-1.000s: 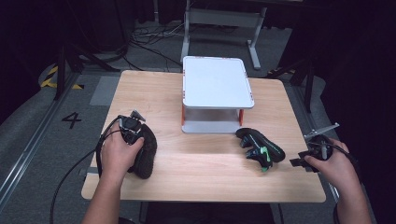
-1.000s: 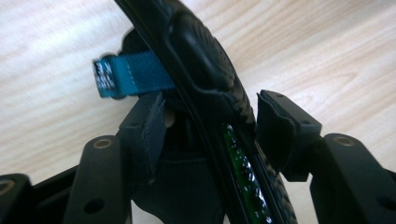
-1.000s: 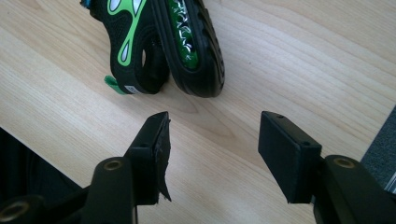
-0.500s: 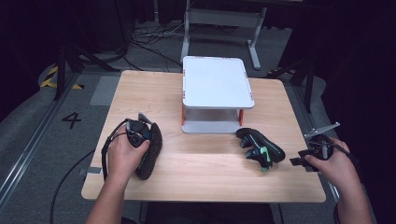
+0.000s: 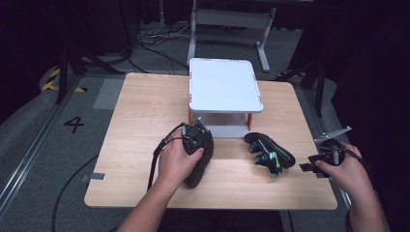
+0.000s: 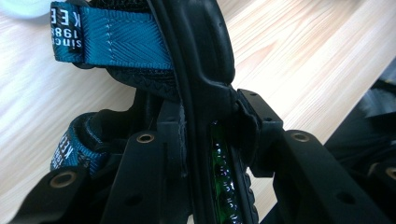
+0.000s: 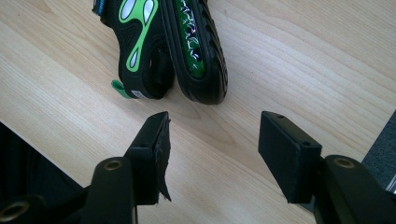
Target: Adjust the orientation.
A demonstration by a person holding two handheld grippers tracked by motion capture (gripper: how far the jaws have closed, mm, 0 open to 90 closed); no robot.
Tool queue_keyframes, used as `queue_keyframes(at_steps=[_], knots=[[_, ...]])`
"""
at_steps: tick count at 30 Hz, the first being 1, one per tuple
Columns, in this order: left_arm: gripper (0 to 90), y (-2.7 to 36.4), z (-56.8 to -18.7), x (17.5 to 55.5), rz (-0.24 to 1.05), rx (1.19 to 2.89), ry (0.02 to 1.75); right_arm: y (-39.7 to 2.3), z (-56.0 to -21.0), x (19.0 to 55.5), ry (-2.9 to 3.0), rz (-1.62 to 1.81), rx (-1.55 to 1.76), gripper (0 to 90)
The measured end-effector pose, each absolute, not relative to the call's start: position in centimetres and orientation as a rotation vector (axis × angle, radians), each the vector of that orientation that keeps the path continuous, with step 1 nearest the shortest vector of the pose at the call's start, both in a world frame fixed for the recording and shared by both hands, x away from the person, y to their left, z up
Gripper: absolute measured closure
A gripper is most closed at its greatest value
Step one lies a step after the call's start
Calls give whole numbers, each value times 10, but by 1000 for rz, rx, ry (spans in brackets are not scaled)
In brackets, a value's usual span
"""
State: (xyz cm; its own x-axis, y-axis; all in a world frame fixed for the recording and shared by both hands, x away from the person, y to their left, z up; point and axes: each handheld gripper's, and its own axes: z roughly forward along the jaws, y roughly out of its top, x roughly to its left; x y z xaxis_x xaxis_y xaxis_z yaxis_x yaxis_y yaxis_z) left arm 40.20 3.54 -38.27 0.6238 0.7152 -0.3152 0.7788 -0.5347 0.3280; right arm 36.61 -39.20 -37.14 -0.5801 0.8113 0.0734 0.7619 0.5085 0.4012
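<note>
Now shifted rightward across the table (image 5: 135, 121) from a second ago: left gripper (image 5: 196, 140), jaws clamped on a black sandal (image 5: 200, 162), carried close to the small white shelf (image 5: 225, 89). Likely headed for a spot on that shelf. Blue webbing strap (image 6: 123, 39), thick rubber sole, green glint inside. Second sandal (image 5: 268, 153), black and green, lying on its side just ahead of right gripper (image 7: 212, 154), jaws spread, holding nothing.

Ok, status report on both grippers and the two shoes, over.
Left gripper shut on black shoe, near the white rack. Right gripper open, empty, short of the green-soled shoe. Nothing between them.
</note>
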Motion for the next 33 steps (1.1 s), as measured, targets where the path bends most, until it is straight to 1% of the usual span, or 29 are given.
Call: queue_keyframes(at_steps=[2, 6, 9, 10, 11, 12, 15, 18, 21, 25, 27, 28, 29, 30, 31, 32, 33], knots=[[653, 27, -388, 406, -206, 2387, 1185, -392, -372, 367, 2622, 602, 1370, 445], [650, 18, -403, 410, -205, 2391, 1212, -392, -373, 368, 2626, 600, 1373, 445], [638, 14, -407, 411, -199, 2402, 1212, -392, -374, 368, 2628, 600, 1365, 443], [598, 14, -406, 411, -205, 2404, 1209, -392, -374, 368, 2628, 600, 1363, 443], [506, 14, -406, 411, -214, 2398, 1203, -392, -374, 368, 2628, 601, 1363, 442], [449, 15, -404, 410, -226, 2397, 1187, -392, -374, 368, 2630, 601, 1361, 440], [369, 18, -395, 406, -222, 2395, 1171, -391, -374, 368, 2631, 600, 1360, 439], [313, 27, -382, 400, -170, 2387, 1157, -390, -373, 368, 2633, 600, 1354, 438], [315, 43, -368, 391, -135, 2381, 1143, -389, -373, 370, 2636, 601, 1346, 436], [329, 74, -366, 382, -116, 2366, 1209, -386, -372, 373, 2643, 599, 1341, 435], [350, 90, -376, 384, -145, 2338, 1280, -384, -372, 375, 2648, 601, 1326, 434], [357, 90, -376, 384, -145, 2338, 1280, -384, -372, 375, 2648, 601, 1326, 434], [375, 96, -386, 386, -175, 2335, 1298, -380, -372, 377, 2656, 602, 1307, 434], [406, 96, -386, 386, -175, 2335, 1298, -380, -372, 377, 2656, 602, 1307, 434], [406, 98, -393, 388, -230, 2311, 1291, -379, -371, 377, 2659, 602, 1303, 434], [428, 99, -398, 391, -273, 2291, 1286, -377, -371, 378, 2661, 603, 1297, 434], [431, 99, -403, 393, -299, 2278, 1283, -375, -371, 379, 2664, 606, 1286, 433]])
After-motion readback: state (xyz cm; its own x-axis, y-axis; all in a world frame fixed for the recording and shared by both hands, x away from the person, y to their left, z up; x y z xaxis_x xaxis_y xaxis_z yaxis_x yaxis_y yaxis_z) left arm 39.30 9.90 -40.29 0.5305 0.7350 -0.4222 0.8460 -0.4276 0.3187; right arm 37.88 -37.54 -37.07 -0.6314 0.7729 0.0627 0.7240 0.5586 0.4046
